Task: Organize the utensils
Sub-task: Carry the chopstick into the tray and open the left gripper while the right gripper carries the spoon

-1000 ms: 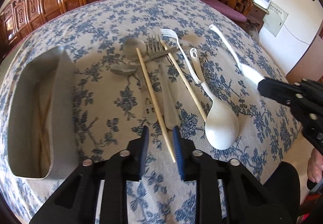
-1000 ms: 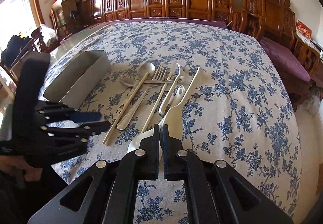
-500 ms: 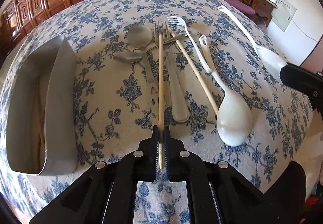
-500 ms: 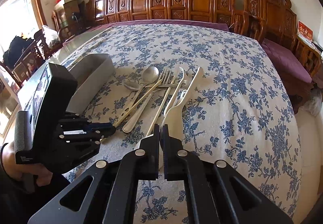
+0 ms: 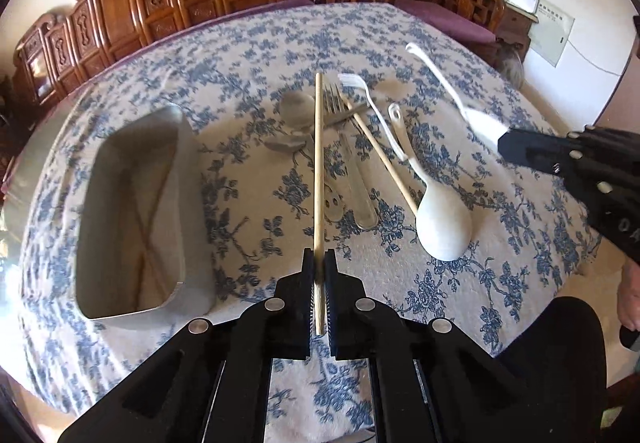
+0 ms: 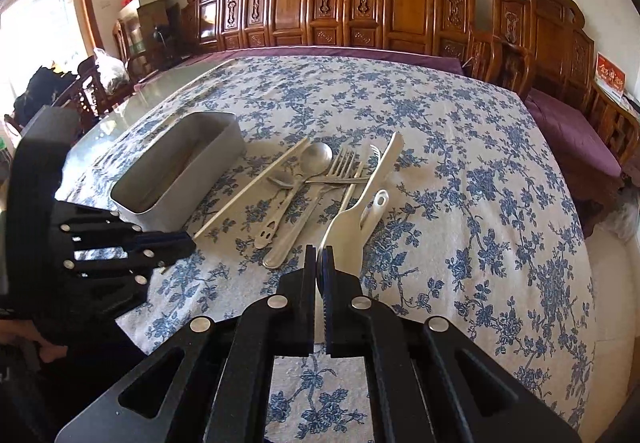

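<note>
Clamped in the left gripper (image 5: pixel 319 263), chopstick (image 5: pixel 318 163) pointing straight ahead, metal tray (image 5: pixel 132 203) lying alongside to its left (right gripper (image 6: pixel 319 263) clenched on white spoon (image 6: pixel 344 231)).

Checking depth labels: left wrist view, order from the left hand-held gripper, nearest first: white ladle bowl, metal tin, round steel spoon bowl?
1. Metal tin, left, its near corner beside the left hand-held gripper.
2. White ladle bowl, right, slightly farther.
3. Round steel spoon bowl, far centre.

Two wrist fisheyes looked steeply down over the worktop (image 5: pixel 400 31), left and right sides, sharing the utensil pile (image 6: pixel 312 179)
</note>
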`<action>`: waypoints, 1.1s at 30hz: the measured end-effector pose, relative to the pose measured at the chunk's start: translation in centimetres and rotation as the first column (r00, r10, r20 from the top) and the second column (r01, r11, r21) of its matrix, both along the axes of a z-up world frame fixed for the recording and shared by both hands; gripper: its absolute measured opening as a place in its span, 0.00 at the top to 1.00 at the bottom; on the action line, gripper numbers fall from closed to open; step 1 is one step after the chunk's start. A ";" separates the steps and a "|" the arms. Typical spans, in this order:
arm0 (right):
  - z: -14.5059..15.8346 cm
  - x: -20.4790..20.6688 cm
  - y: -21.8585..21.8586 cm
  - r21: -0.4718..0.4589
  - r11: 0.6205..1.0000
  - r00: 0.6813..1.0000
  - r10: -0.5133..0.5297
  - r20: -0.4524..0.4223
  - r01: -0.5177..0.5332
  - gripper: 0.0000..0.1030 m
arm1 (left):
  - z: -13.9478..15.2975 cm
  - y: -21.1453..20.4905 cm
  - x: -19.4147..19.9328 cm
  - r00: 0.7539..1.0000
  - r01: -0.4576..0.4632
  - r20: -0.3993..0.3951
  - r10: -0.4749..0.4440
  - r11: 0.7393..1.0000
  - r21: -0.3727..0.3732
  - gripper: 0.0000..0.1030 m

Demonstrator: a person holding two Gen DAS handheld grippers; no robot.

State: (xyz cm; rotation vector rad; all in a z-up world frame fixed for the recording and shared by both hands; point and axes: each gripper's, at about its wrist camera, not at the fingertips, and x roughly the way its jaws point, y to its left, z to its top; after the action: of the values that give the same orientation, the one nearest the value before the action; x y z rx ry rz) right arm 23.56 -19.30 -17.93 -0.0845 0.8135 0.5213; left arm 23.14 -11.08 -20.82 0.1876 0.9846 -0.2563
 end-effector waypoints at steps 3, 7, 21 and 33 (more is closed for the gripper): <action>0.4 -0.3 0.3 -0.001 1.000 1.000 0.010 0.010 -0.010 0.96 | 1.1 0.7 -0.4 1.000 -0.011 0.023 0.011 1.000 -0.007 0.96; 0.9 -0.7 0.6 0.002 1.000 1.000 0.018 0.022 -0.018 0.96 | 2.1 1.6 -0.7 0.999 -0.024 0.039 0.024 1.000 -0.015 0.96; 2.2 -1.8 1.7 0.017 0.998 0.997 0.058 0.056 -0.059 0.96 | 3.2 5.1 -0.6 0.995 -0.076 0.066 0.077 0.997 -0.013 0.96; 2.9 -2.7 3.1 0.023 0.996 0.993 0.085 0.078 -0.087 0.96 | 1.9 11.2 2.2 0.990 -0.140 0.032 0.141 0.990 -0.032 0.96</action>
State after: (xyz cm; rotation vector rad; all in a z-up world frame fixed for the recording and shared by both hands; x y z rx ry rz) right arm 20.81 -16.20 -15.01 -0.1148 0.7294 0.6066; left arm 25.33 0.16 -18.94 0.0952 0.9547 -0.1381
